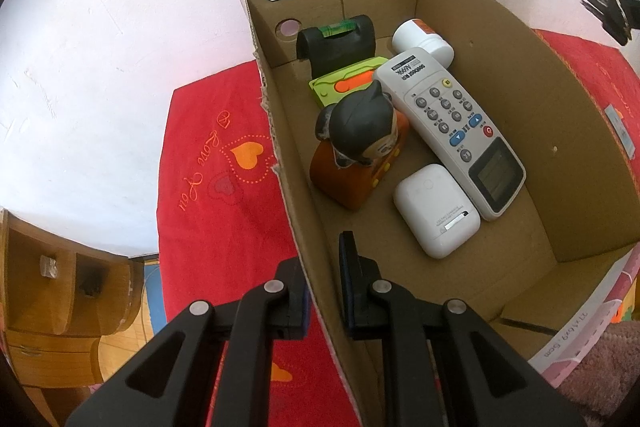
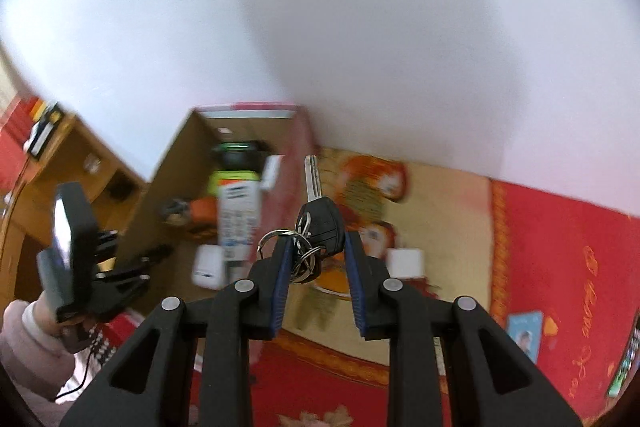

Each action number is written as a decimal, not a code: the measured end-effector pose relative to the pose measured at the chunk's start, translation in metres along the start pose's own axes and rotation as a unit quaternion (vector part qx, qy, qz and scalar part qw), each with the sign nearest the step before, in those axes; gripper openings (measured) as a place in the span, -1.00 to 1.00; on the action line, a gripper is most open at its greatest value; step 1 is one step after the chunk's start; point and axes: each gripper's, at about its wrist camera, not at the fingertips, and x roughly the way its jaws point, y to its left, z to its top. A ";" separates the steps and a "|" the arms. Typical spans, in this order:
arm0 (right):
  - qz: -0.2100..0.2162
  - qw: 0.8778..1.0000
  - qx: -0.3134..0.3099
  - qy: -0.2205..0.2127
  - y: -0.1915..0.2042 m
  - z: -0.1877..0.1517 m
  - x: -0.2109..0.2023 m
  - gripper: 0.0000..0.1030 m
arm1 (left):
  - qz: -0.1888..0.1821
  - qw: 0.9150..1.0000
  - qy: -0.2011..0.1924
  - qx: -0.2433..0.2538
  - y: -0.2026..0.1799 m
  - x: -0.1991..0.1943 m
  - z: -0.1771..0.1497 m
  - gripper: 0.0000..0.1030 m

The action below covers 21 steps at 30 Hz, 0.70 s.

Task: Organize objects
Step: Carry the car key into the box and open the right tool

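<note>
White wall and a red embroidered cloth (image 1: 208, 163) frame the scene, and on that cloth stands the cardboard box (image 1: 472, 39) that collects everything. The thing in hand is the bunch of keys (image 2: 318, 223): it hangs off the surface, pinched between the blue pads of the right gripper (image 2: 316, 259), black fob and split rings between the jaws, the silver blade pointing away toward the box. From the left wrist view the bunch shows at the far right, beside and outside the right-hand wall.

Inside the box lie a white remote (image 1: 452, 123), a white case (image 1: 436, 211), a small figurine (image 1: 360, 131) on an orange block, a green gadget (image 1: 340, 83), a black level (image 1: 340, 41) and a white bottle (image 1: 420, 39). The left gripper (image 1: 324, 291) is pressed together on the near-left box wall, one finger either side, steadying it.

To finish well, I judge the keys should cross the right wall and come over the bare cardboard near the front right corner before the jaws part. Loose rings may swing and snag a pad, so lower first, then let go.
</note>
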 end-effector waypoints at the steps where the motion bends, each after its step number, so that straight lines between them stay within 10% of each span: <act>1: 0.009 1.000 -0.007 0.003 0.008 0.004 0.004 -0.48 | 0.000 1.000 0.000 0.000 0.000 0.000 0.000 -0.79; 21: 0.050 0.991 -0.094 0.084 0.096 0.050 0.116 -0.48 | 0.001 1.000 -0.002 0.003 -0.004 -0.005 0.001 -0.79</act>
